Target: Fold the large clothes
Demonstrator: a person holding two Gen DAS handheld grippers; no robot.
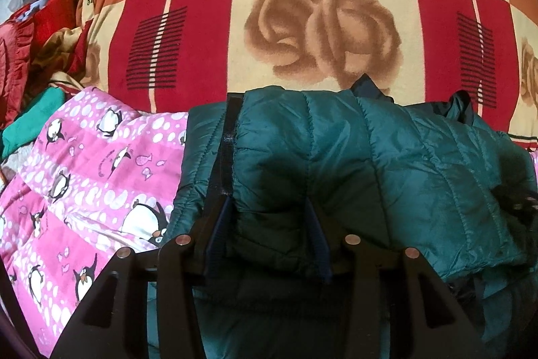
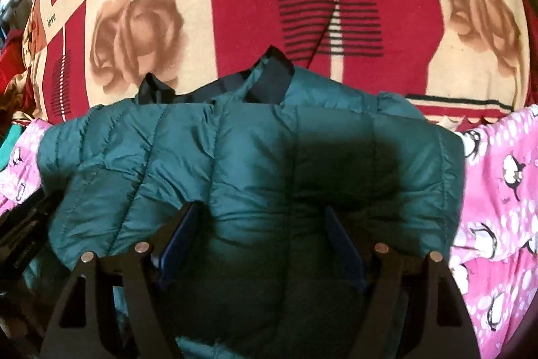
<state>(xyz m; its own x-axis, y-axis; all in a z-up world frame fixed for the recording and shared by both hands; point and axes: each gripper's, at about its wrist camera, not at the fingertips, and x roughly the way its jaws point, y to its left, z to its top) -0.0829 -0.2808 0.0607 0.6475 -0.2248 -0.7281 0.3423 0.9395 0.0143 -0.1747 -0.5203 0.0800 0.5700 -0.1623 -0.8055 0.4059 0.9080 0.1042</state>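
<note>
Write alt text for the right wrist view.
A teal quilted jacket lies bunched on a pink penguin-print blanket, between the parted fingers of the right tongs. Behind is a red and cream rose-patterned cover printed with "love".

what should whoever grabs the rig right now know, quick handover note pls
Left hand-held gripper: a fold of the teal puffer jacket sits between its pads; grip looks loose.
Right hand-held gripper: open, jaws wide over the jacket, pads not pressing.
Jacket lies bunched, partly folded, on the pink penguin sheet, in front of the rose-print blanket.
Left: flatten and finish the fold.
</note>
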